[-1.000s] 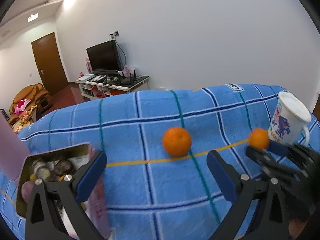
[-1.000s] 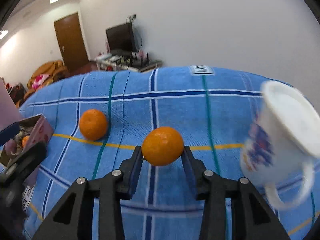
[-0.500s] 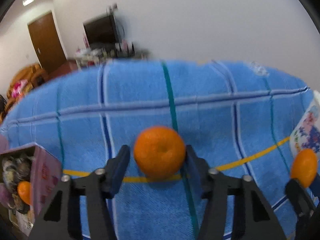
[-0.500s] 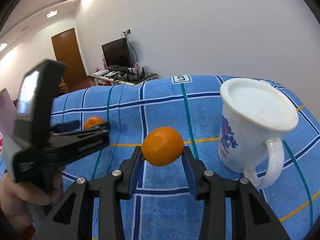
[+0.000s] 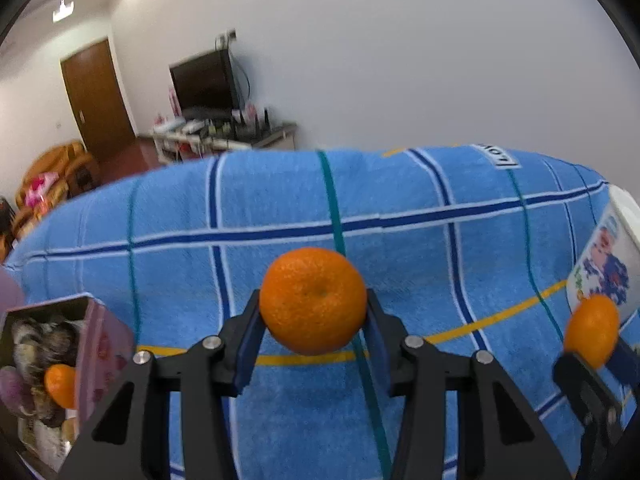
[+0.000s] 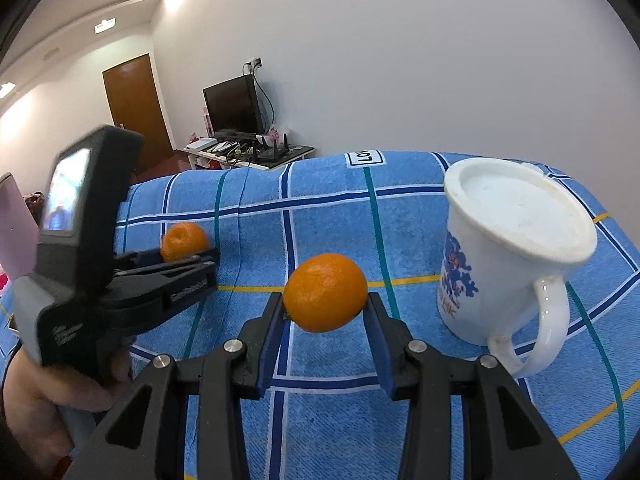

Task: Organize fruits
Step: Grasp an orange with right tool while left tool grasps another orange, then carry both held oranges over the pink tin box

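My left gripper (image 5: pixel 313 322) is shut on an orange mandarin (image 5: pixel 313 300) and holds it above the blue checked cloth (image 5: pixel 420 216). My right gripper (image 6: pixel 325 312) is shut on a second mandarin (image 6: pixel 325 292), also off the cloth. In the left wrist view the right gripper's mandarin (image 5: pixel 591 330) shows at the right edge. In the right wrist view the left gripper's mandarin (image 6: pixel 184 241) shows at the left, with the hand behind it. An open pink tin (image 5: pixel 102 344) at lower left holds a third mandarin (image 5: pixel 60 385) among other items.
A white mug (image 6: pixel 512 248) with a blue print stands upside down on the cloth, just right of my right gripper; it also shows in the left wrist view (image 5: pixel 608 264). Beyond the cloth are a TV stand (image 6: pixel 248 152), a brown door and a white wall.
My left gripper moved forward to the mandarin, closed on it and lifted it. My right gripper kept its mandarin and drew back from the mug, rising a little.
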{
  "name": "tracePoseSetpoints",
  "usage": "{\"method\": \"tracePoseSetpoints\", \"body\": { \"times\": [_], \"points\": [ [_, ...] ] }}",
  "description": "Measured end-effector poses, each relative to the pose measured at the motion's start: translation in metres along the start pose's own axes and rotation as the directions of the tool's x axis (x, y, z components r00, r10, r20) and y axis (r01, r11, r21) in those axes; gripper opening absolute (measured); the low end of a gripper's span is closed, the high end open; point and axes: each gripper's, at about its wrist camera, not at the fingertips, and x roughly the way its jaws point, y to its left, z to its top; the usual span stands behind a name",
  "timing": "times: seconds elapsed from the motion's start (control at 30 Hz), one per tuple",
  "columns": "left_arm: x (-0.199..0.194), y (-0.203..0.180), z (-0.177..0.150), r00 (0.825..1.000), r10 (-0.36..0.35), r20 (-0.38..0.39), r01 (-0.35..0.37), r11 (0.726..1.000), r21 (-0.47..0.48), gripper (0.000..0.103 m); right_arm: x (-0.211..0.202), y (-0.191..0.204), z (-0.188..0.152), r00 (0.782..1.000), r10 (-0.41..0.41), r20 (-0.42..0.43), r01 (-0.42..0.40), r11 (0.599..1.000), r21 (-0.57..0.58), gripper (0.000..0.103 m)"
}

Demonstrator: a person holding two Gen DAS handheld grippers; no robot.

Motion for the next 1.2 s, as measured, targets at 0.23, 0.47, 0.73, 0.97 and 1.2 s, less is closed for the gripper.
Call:
{"method": "tracePoseSetpoints", "body": {
  "times": [0.23, 0.47, 0.73, 0.97, 1.2],
  "points": [
    [-0.033, 0.011, -0.022, 0.998, 0.009, 0.055, -0.006, 0.999, -0.047, 0.048, -0.009, 0.001, -0.003, 0.999, -0.028, 0.034, 0.028, 1.000, -0.004, 0.042],
    [-0.053, 0.020, -0.041, 0.997, 0.008, 0.083, -0.003, 0.999, -0.052, 0.048, -0.022, 0.006, -0.004, 0.994, -0.057, 0.097, 0.060, 0.998, -0.030, 0.042],
    [-0.080, 0.028, -0.062, 0.994, 0.012, 0.112, -0.006, 0.999, -0.054, 0.048, -0.037, 0.013, -0.007, 0.984, -0.067, 0.164, 0.077, 0.996, -0.055, 0.042],
    [-0.090, 0.039, -0.072, 0.992, 0.014, 0.127, -0.006, 0.998, -0.064, 0.048, -0.051, 0.019, -0.015, 0.979, -0.067, 0.194, 0.082, 0.994, -0.071, 0.042],
    [-0.101, 0.045, -0.080, 0.989, 0.019, 0.148, -0.009, 0.998, -0.064, 0.048, -0.062, 0.018, -0.022, 0.976, -0.078, 0.202, 0.091, 0.994, -0.058, 0.042]
  ]
}}
